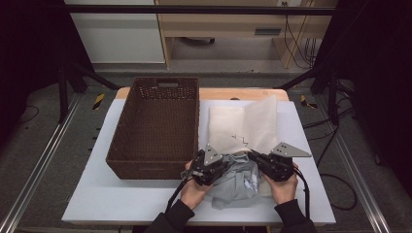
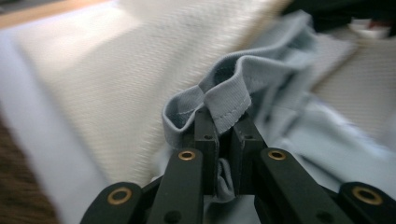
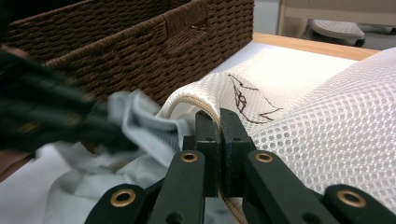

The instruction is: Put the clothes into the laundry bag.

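Grey shirt at the mouth of the mesh bag

My left gripper (image 2: 223, 125) clamps the pale grey cotton shirt's (image 2: 224, 93) hem; my right gripper (image 3: 219, 122) pinches the white mesh laundry bag's (image 3: 327, 135) rim, just right of the shirt.

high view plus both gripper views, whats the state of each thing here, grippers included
left gripper: shut on the hem of the grey garment
right gripper: shut on the rim of the white mesh bag
grey garment: crumpled, bunched at the table's near edge
white mesh bag: lying flat, near rim lifted
wicker basket: upright, nothing in it
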A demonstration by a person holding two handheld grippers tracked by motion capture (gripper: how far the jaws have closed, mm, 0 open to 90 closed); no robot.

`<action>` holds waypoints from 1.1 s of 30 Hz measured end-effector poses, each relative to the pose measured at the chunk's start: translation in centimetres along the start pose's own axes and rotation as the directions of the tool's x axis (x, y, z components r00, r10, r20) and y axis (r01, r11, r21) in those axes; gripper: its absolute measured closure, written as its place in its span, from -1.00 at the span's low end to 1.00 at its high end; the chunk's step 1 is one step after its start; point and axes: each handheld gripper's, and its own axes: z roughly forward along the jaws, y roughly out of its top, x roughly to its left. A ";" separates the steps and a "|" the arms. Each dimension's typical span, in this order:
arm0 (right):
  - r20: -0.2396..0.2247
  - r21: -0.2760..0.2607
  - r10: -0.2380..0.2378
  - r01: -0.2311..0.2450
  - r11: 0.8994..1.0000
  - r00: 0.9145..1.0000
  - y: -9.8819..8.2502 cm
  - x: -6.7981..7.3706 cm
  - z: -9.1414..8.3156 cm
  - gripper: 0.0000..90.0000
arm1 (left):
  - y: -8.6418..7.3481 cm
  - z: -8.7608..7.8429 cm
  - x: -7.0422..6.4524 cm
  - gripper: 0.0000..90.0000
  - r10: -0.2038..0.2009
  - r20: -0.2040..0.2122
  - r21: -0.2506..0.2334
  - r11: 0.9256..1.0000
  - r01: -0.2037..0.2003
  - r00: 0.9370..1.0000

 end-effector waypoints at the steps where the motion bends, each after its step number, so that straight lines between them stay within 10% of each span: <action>1: 0.003 -0.001 0.000 0.000 1.000 1.000 0.0 0.0 0.0 0.96 | -0.2 0.0 -0.3 0.84 0.003 0.010 0.001 1.000 -0.003 1.000; 8: -0.027 -0.001 -0.011 0.011 1.000 1.000 0.2 0.5 0.2 0.96 | -1.0 2.4 -2.1 0.84 -0.028 0.034 0.005 1.000 0.028 0.999; 13: -0.055 -0.006 -0.017 0.017 1.000 0.998 0.3 1.0 0.2 0.96 | -0.1 4.0 -2.7 0.86 -0.056 -0.092 -0.036 0.998 0.053 0.994; 18: -0.071 -0.006 -0.017 0.017 1.000 0.997 0.3 1.1 0.0 0.96 | 0.7 5.6 -1.5 0.87 -0.112 -0.213 -0.089 0.991 0.095 0.970; 23: -0.057 0.001 -0.016 0.017 1.000 0.998 0.1 0.7 0.1 0.96 | 0.9 5.3 -0.5 0.67 -0.104 -0.087 -0.092 0.991 0.096 0.991; 27: -0.041 0.003 -0.008 0.008 1.000 0.999 0.0 0.4 0.0 0.96 | 0.9 2.9 -0.5 0.21 -0.116 0.006 -0.073 0.991 0.116 0.993; 33: -0.031 0.003 0.002 -0.002 1.000 1.000 0.0 0.2 -0.2 0.96 | -0.5 -1.3 -1.6 -0.09 0.018 0.021 -0.037 0.999 -0.017 1.000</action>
